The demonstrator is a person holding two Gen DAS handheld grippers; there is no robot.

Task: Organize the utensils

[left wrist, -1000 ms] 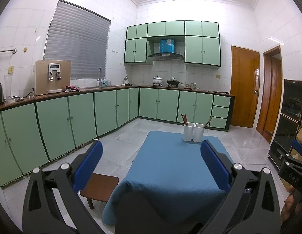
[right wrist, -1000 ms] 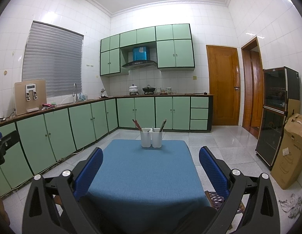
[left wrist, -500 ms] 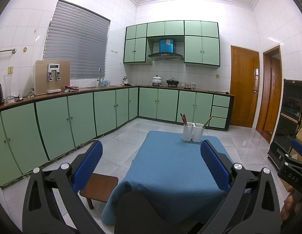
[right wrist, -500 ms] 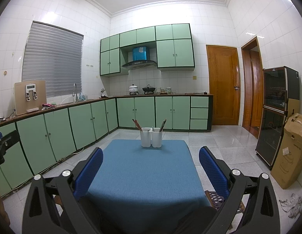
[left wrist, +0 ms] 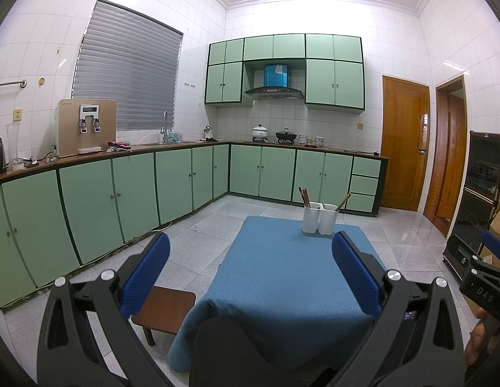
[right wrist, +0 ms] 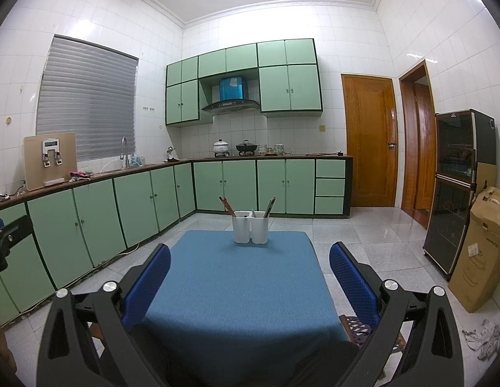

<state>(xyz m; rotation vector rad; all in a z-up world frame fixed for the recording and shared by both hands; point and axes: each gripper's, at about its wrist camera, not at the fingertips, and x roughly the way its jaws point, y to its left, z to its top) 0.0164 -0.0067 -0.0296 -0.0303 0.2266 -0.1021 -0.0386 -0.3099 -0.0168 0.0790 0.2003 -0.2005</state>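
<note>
Both grippers held wide, nothing between the blue pads. Left gripper hovering over the near left part of the table, which is covered with a blue cloth; right gripper hovering over the near edge of the same table, well apart from the task's things.

At the far edge of the table, near its middle: a white utensil holder with two compartments, standing upright on the cloth. In the left compartment, reddish-brown chopsticks leaning to the left. In the right compartment, brownish sticks leaning to the right, with one more short utensil beside them, too small to name. Same holder seen from the left wrist, toward the far right corner of the cloth. Rest of the cloth bare.

Beside the near left corner of the table, on the floor: a small brown wooden stool. Beside the near right corner, partly hidden behind the right finger: a second stool with a dark patterned top. Along the wall behind: green cabinets under a dark countertop. On the right, by the wall: a cardboard box standing on the floor.
</note>
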